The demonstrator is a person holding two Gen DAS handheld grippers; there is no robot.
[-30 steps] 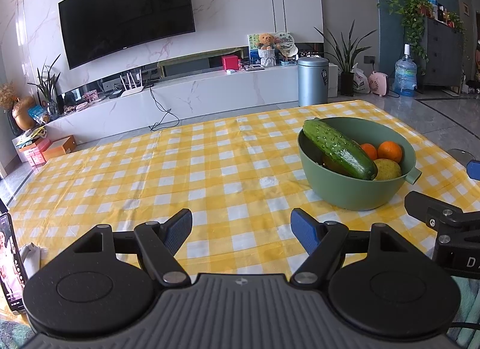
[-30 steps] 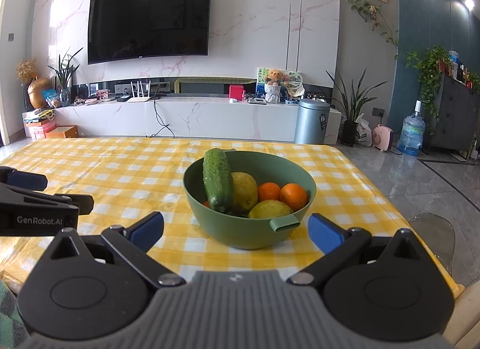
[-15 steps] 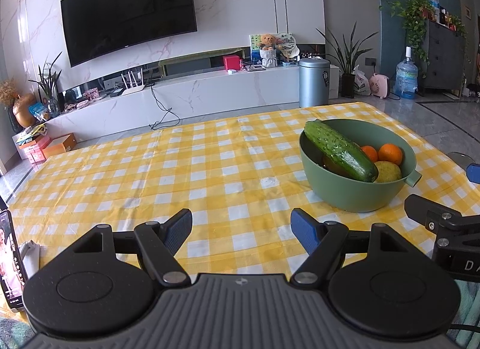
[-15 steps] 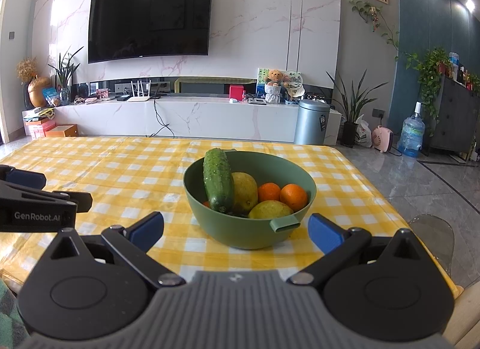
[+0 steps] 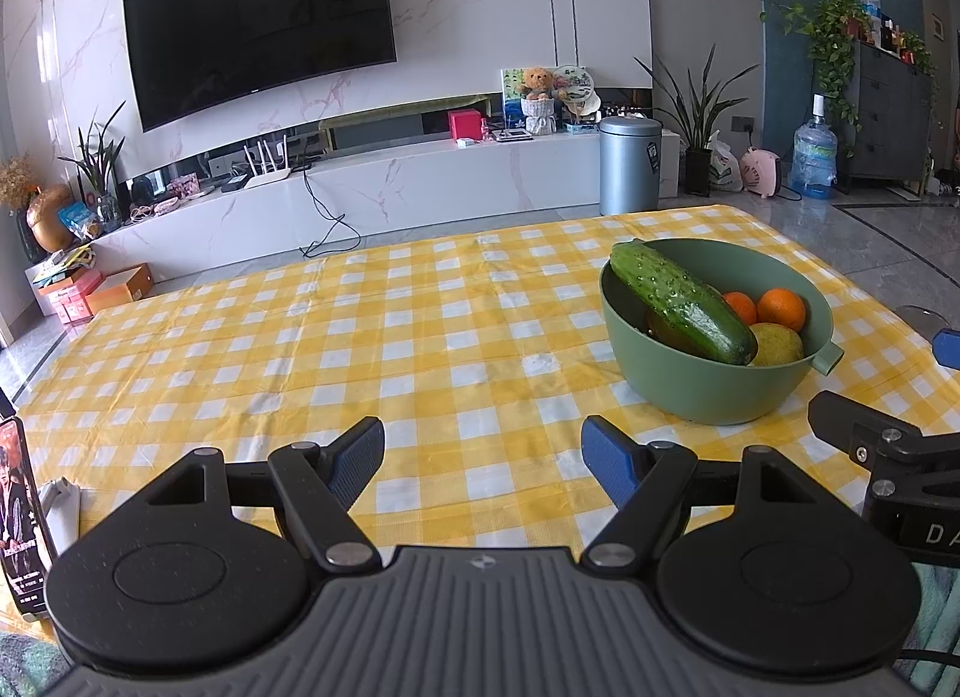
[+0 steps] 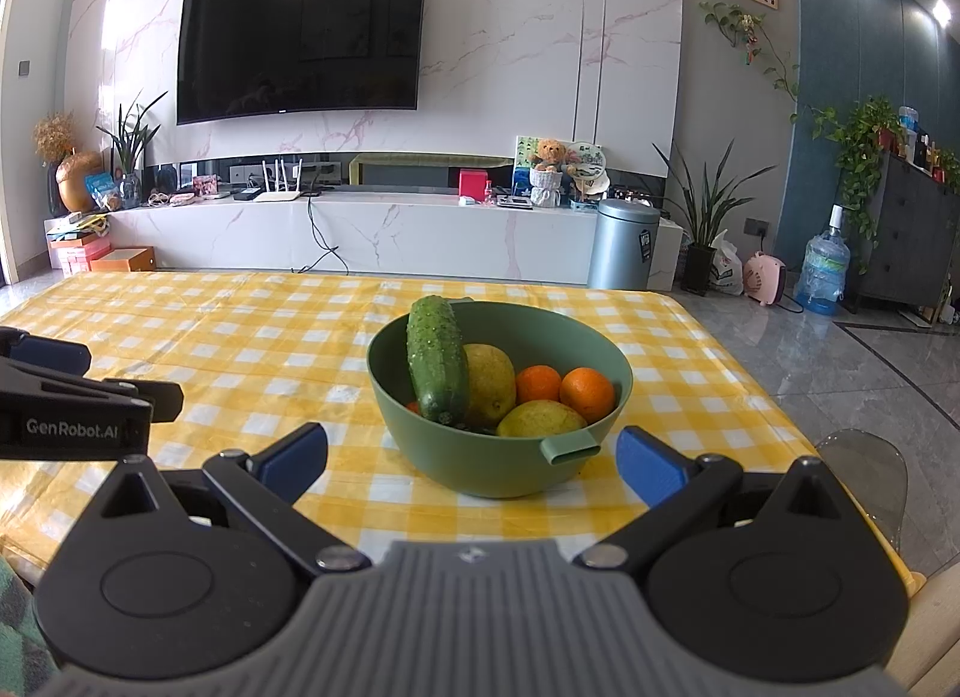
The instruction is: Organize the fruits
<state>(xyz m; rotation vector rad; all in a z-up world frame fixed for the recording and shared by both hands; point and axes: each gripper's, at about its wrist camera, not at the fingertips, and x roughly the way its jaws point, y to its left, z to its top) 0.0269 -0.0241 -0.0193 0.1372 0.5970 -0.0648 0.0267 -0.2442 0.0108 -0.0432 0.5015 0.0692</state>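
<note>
Little is changed since the earlier frames: in the left wrist view the bowl (image 5: pixel 714 379) is seen marginally lower and nearer, and the jaws are held as wide as before.

Through the left wrist view, the left gripper (image 5: pixel 483 454) is shown hovering low over the worktop (image 5: pixel 300 349) with its jaws apart and nothing between them. The bowl, a smooth matte green plastic with a small tab handle, is set to the right on the yellow-and-white checked cloth. A long, bumpy, glossy cucumber (image 5: pixel 681 301) is propped across its rim, and two round oranges (image 5: pixel 780 308) and a dull yellow-green pear (image 5: pixel 777 344) are nested beside it. A phone (image 5: pixel 21 517) is stood at the left edge.

Through the right wrist view, the right gripper (image 6: pixel 471 454) is aimed straight at the bowl (image 6: pixel 498 457), jaws likewise spread and empty, with the tab handle just ahead of them. The cucumber (image 6: pixel 437 367) is leaned steeply, resting on a second pear (image 6: pixel 492 382).

No loose produce is visible on the cloth, so the gathering may be judged finished, or the sorting out of the bowl not yet begun; it cannot be told which.
</note>
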